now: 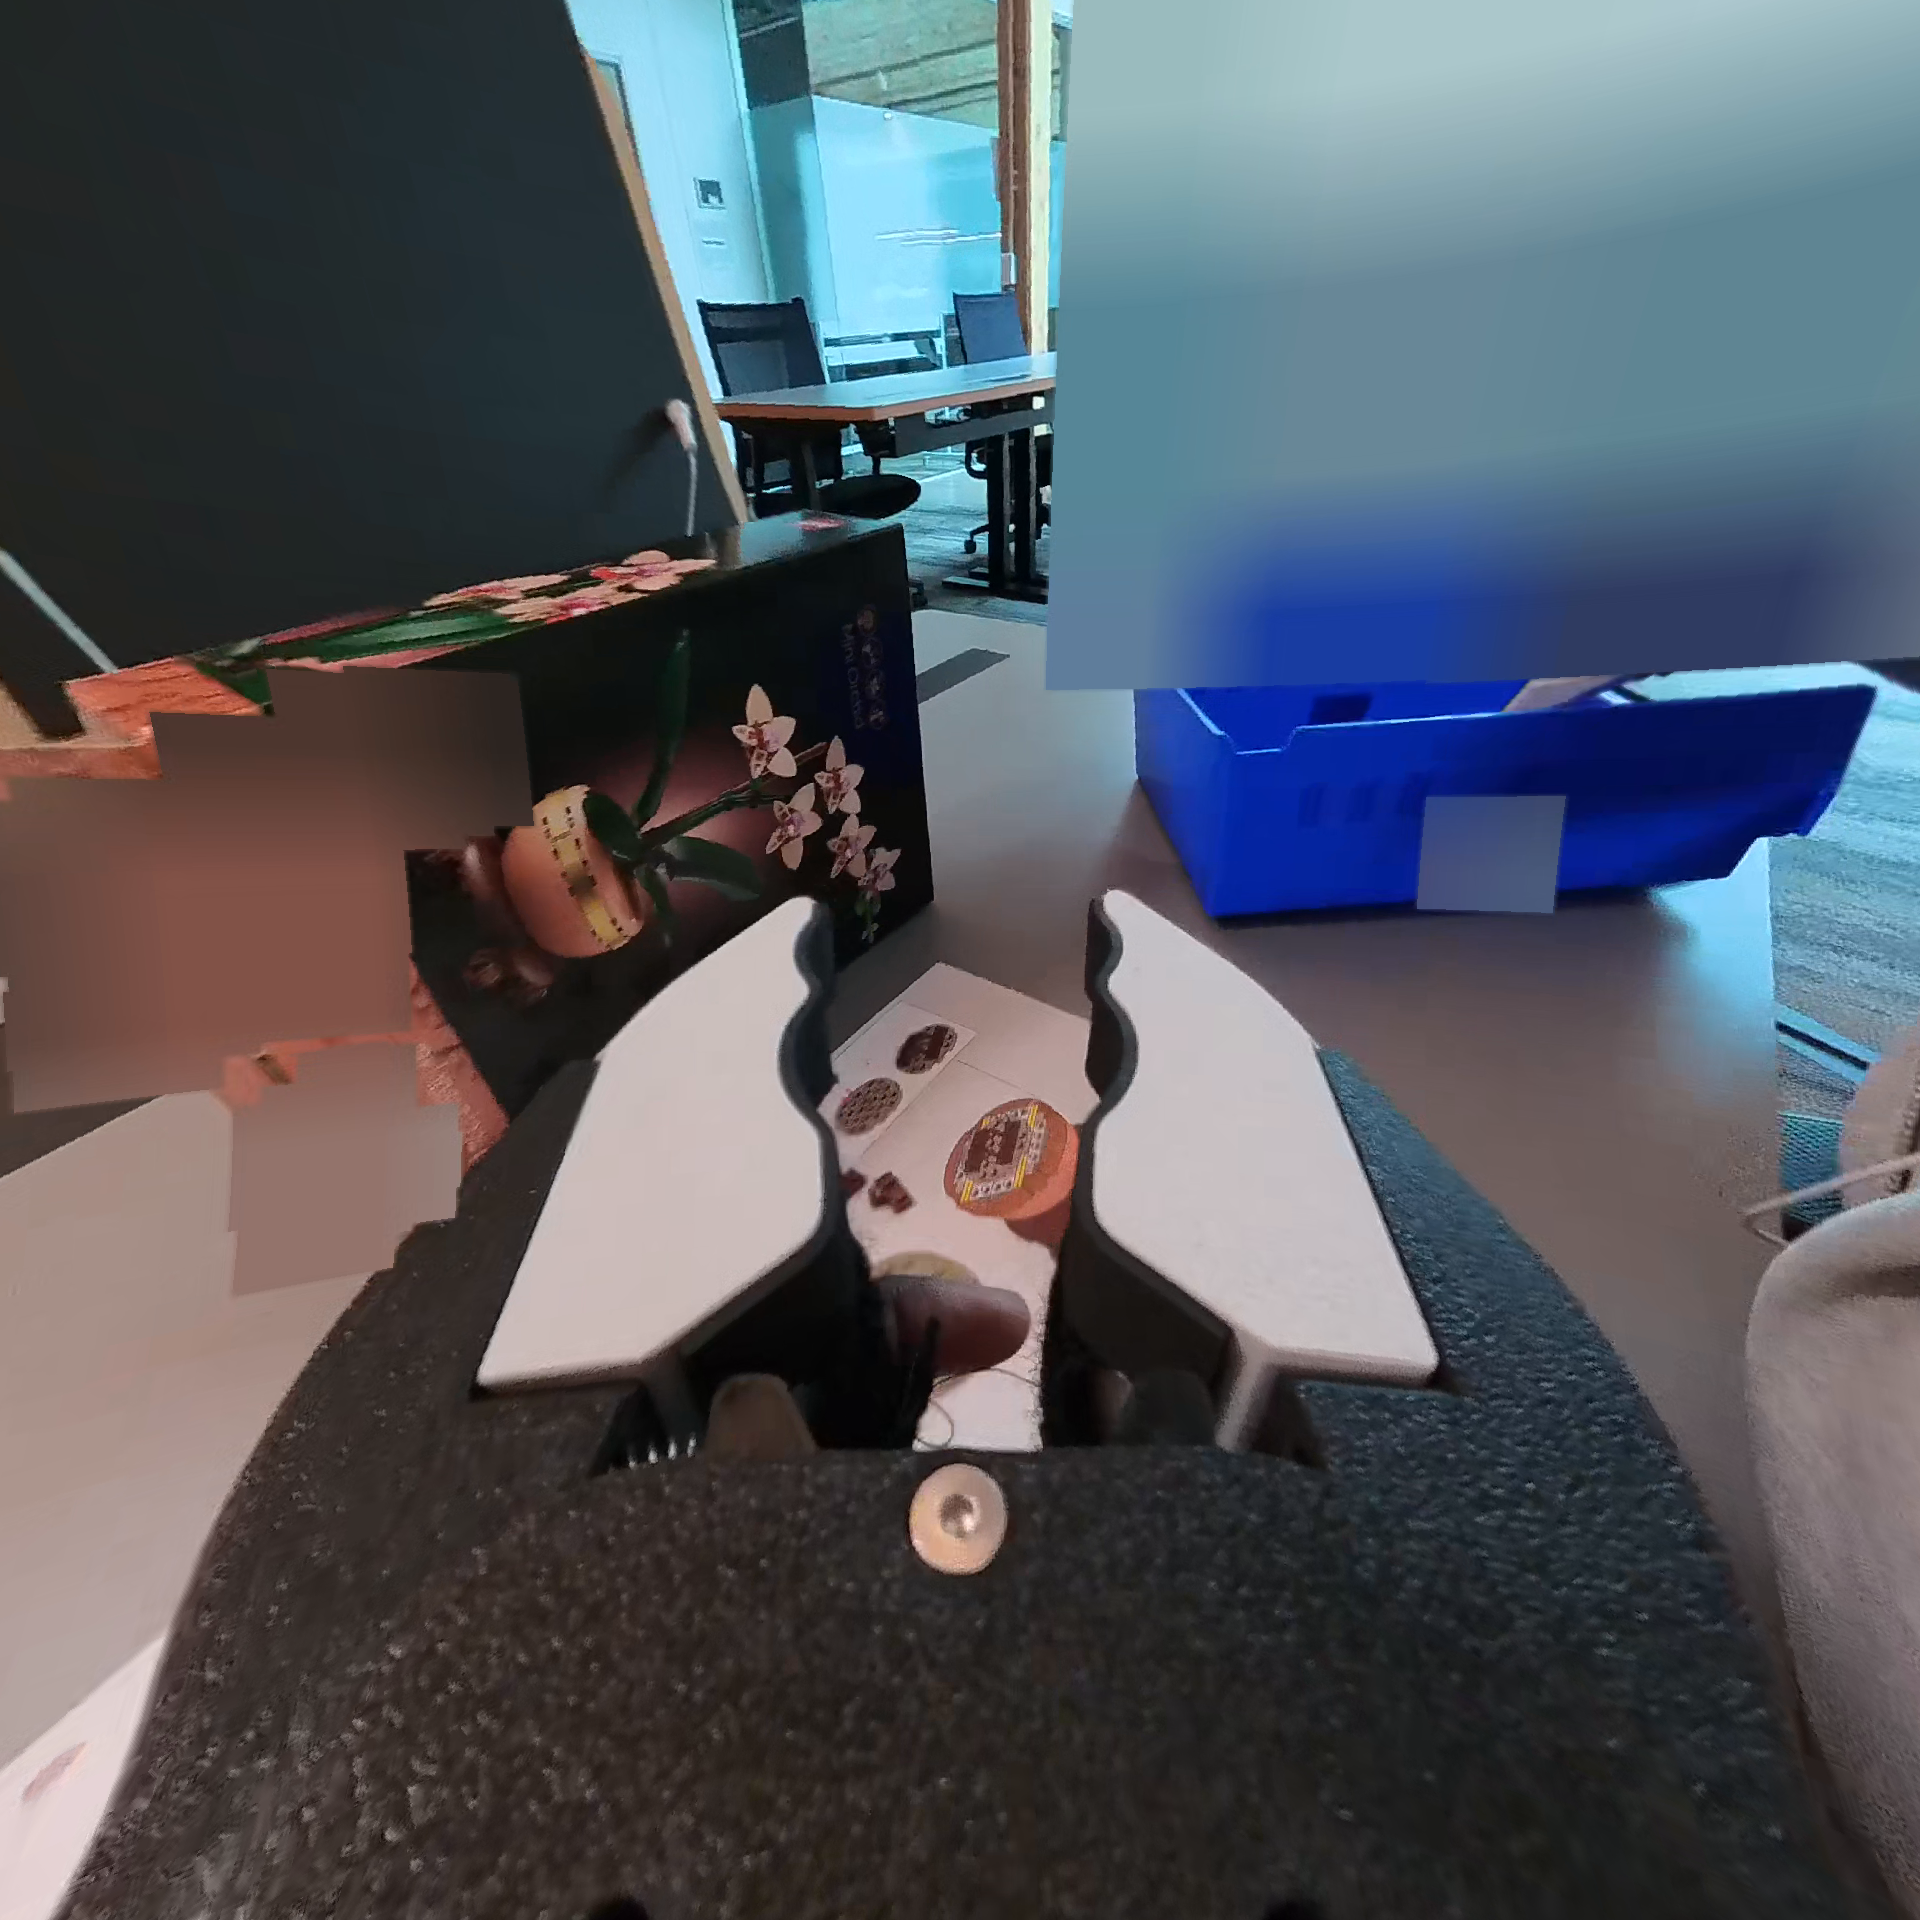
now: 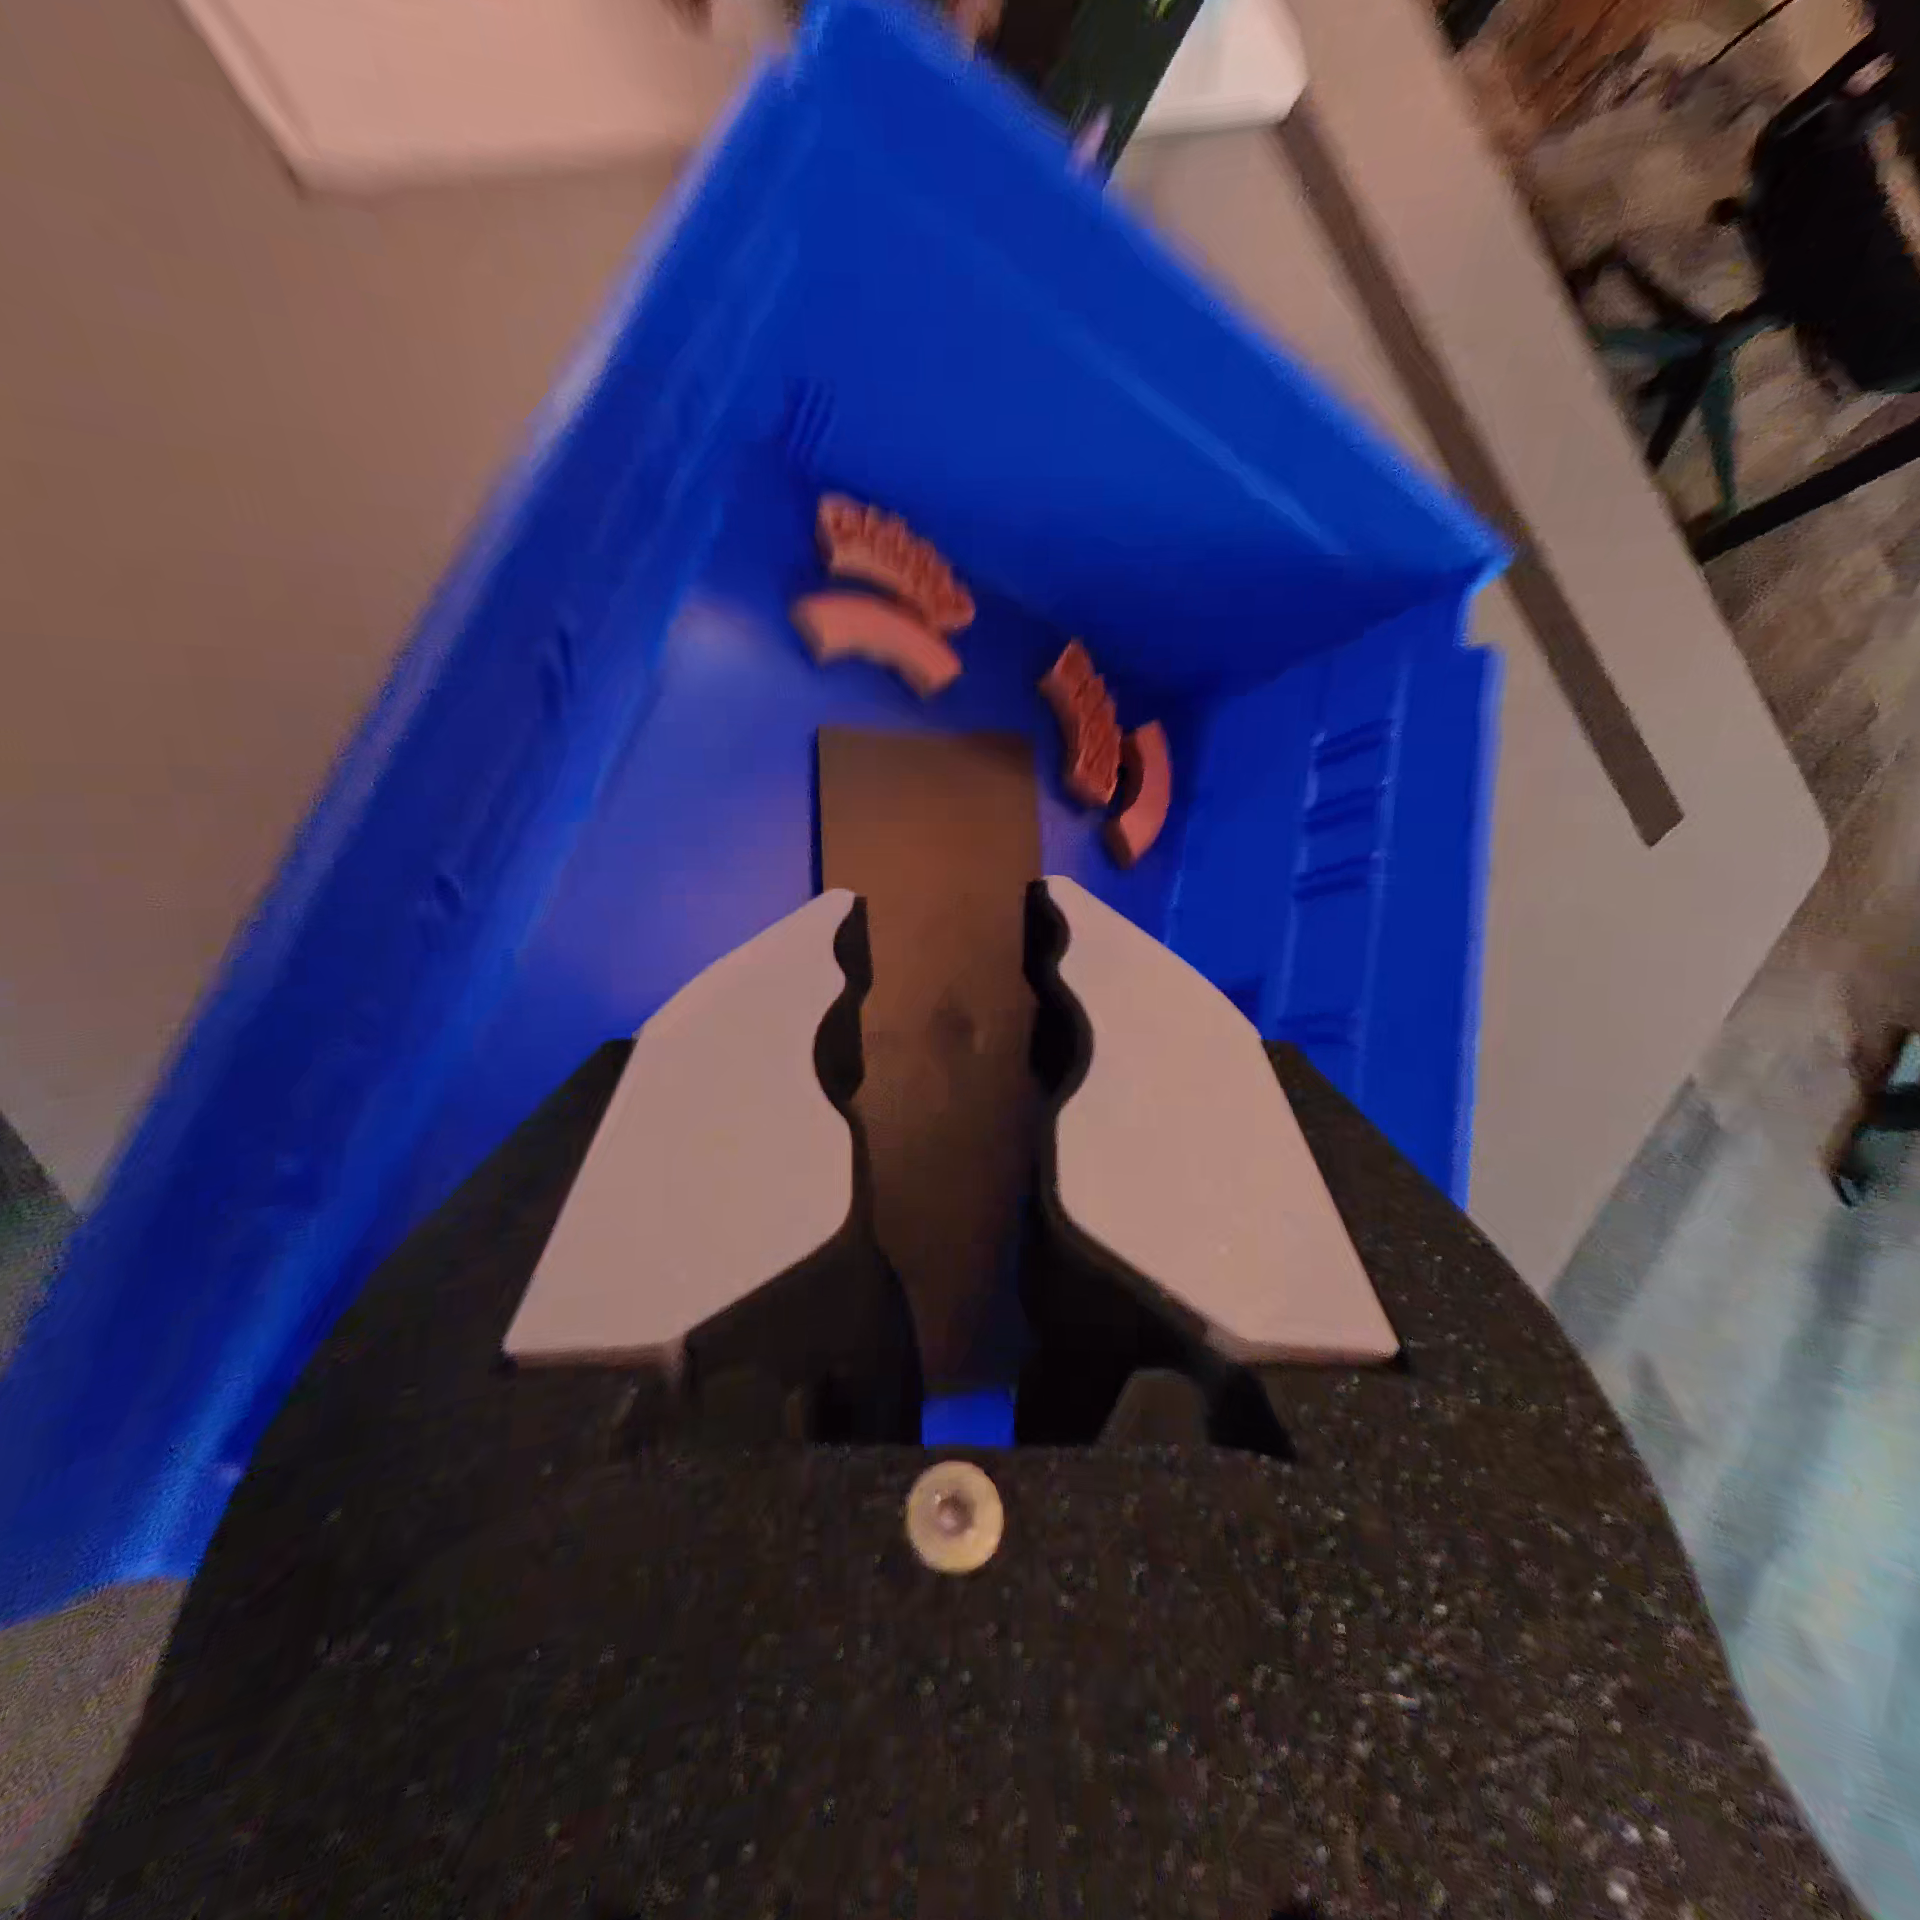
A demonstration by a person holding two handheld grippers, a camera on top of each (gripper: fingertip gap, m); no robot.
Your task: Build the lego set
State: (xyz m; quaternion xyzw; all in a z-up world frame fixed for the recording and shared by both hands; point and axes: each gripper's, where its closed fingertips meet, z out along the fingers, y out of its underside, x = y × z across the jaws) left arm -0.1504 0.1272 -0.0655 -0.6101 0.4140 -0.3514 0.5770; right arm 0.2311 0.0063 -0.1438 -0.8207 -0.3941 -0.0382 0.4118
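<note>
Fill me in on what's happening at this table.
A person is building a Lego set with a handheld gripper in each hand. The left gripper hangs open over the instruction sheet in front of the set's box, holding nothing. The right gripper is inside the blue bin, shut on a flat dark brown piece. Several curved reddish-brown pieces lie in the bin's far corner. That view is motion-blurred.

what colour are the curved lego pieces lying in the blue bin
Reddish-brown to salmon; the curved pieces lie on the blue bin's floor, best seen in the right wrist view.
</note>
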